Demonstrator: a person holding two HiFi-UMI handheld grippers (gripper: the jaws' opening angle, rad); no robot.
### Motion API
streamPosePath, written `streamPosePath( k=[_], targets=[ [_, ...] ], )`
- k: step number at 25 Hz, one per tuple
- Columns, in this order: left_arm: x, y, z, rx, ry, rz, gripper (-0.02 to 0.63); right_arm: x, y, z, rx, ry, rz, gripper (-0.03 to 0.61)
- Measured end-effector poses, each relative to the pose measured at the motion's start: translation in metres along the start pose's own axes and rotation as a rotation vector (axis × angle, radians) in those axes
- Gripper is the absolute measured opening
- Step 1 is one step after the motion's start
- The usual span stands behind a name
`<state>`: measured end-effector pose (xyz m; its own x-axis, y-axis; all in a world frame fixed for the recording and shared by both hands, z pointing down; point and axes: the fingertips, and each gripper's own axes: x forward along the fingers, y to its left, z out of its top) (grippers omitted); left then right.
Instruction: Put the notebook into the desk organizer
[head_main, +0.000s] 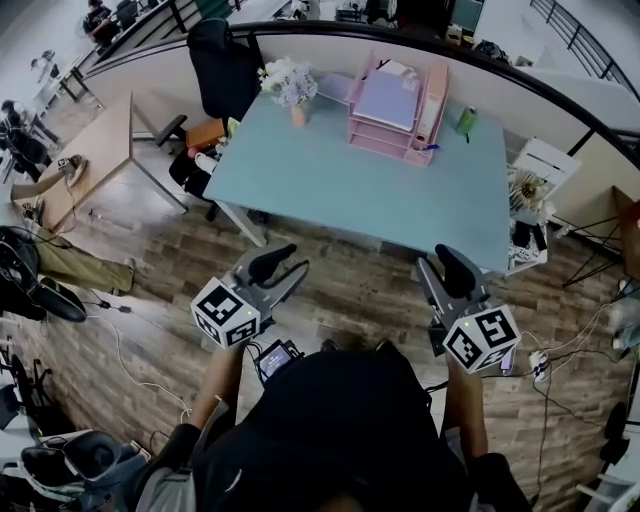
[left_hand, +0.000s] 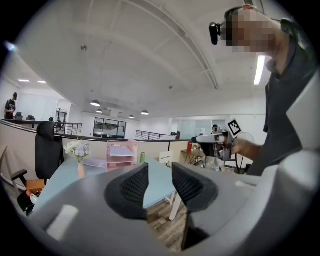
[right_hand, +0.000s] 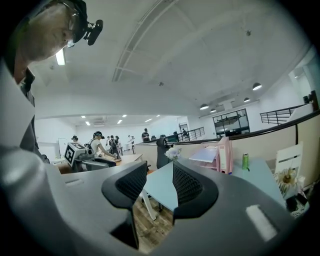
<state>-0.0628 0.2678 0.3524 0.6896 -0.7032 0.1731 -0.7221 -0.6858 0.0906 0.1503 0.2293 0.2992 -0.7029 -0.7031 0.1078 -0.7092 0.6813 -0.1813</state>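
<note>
A pink desk organizer (head_main: 395, 125) with stacked trays stands at the far side of the light blue table (head_main: 370, 190). A lavender sheet (head_main: 385, 98) lies in its top tray. A flat lavender notebook (head_main: 337, 88) lies on the table between the organizer and a flower vase (head_main: 292, 90). It also shows beside the vase in the left gripper view (left_hand: 95, 162). My left gripper (head_main: 280, 258) and right gripper (head_main: 450, 262) hang over the wooden floor in front of the table, well short of it. Both are shut and hold nothing (left_hand: 160, 172) (right_hand: 160, 170).
A green bottle (head_main: 466, 122) stands right of the organizer. A black office chair (head_main: 222, 65) is at the table's far left, a white chair (head_main: 540, 165) at its right end. A wooden desk (head_main: 90, 160) stands to the left. Cables lie on the floor (head_main: 130, 360).
</note>
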Motion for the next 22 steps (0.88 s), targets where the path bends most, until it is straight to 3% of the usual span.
streamPosePath(
  k=[11, 22],
  targets=[
    [-0.009, 0.015, -0.008, -0.013, 0.006, -0.007, 0.156, 0.020, 0.007, -0.006, 0.004, 0.011, 0.000, 0.161],
    [0.005, 0.035, 0.003, -0.027, 0.004, 0.067, 0.156, 0.059, -0.014, 0.005, 0.008, 0.017, 0.078, 0.161]
  ],
)
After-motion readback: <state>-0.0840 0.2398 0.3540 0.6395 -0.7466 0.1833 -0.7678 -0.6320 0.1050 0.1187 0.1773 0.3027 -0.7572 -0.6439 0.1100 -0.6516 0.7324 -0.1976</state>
